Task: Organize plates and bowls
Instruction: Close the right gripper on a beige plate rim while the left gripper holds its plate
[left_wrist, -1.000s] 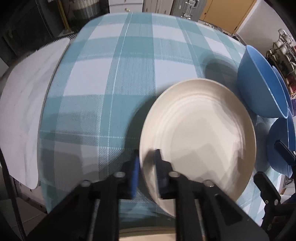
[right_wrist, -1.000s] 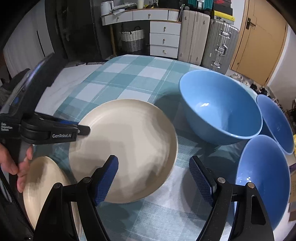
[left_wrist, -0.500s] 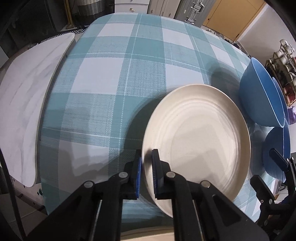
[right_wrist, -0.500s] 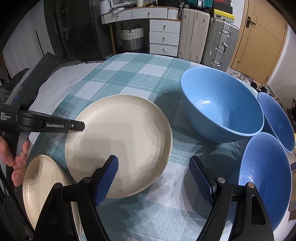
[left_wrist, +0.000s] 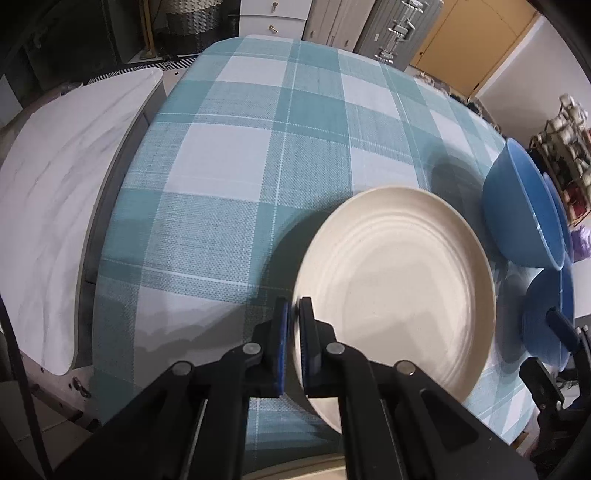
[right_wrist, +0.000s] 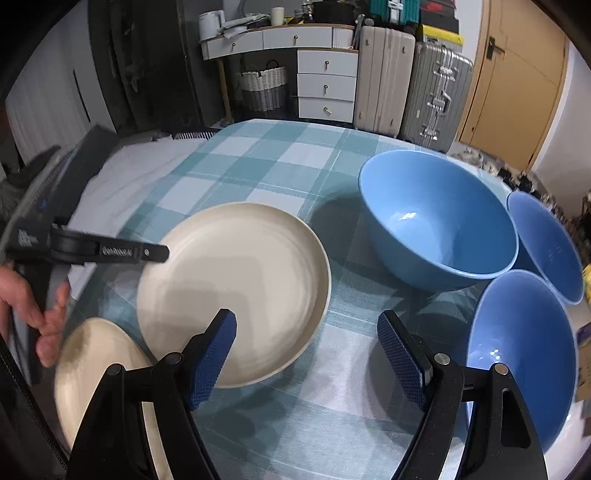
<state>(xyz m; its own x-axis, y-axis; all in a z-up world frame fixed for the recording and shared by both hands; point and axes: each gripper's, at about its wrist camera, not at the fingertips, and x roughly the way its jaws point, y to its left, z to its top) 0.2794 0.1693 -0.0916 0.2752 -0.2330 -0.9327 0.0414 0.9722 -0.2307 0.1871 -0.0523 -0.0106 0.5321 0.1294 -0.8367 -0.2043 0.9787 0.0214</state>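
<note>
A cream plate (left_wrist: 399, 295) hangs slightly tilted over the checked tablecloth (left_wrist: 229, 166). My left gripper (left_wrist: 291, 314) is closing on the plate's near-left rim, and both pads press on it. The right wrist view shows the same plate (right_wrist: 236, 288), held at its left edge by the left gripper (right_wrist: 147, 253). A second cream plate (right_wrist: 96, 362) lies at the near left, partly hidden behind a finger of my right gripper. My right gripper (right_wrist: 306, 332) stands open over bare cloth with nothing between its pads. A large blue bowl (right_wrist: 436, 221) and two more blue bowls (right_wrist: 546, 243) (right_wrist: 517, 350) sit to the right.
A white marbled surface (left_wrist: 55, 184) adjoins the table's left side. A person's hand (right_wrist: 33, 306) grips the left gripper's handle. White drawers (right_wrist: 325, 85), a basket (right_wrist: 264, 88) and suitcases (right_wrist: 436, 92) stand beyond the far edge.
The left jaws have closed fully onto the cream plate's rim. The plate has shifted left, toward the second plate. The right gripper has stayed put.
</note>
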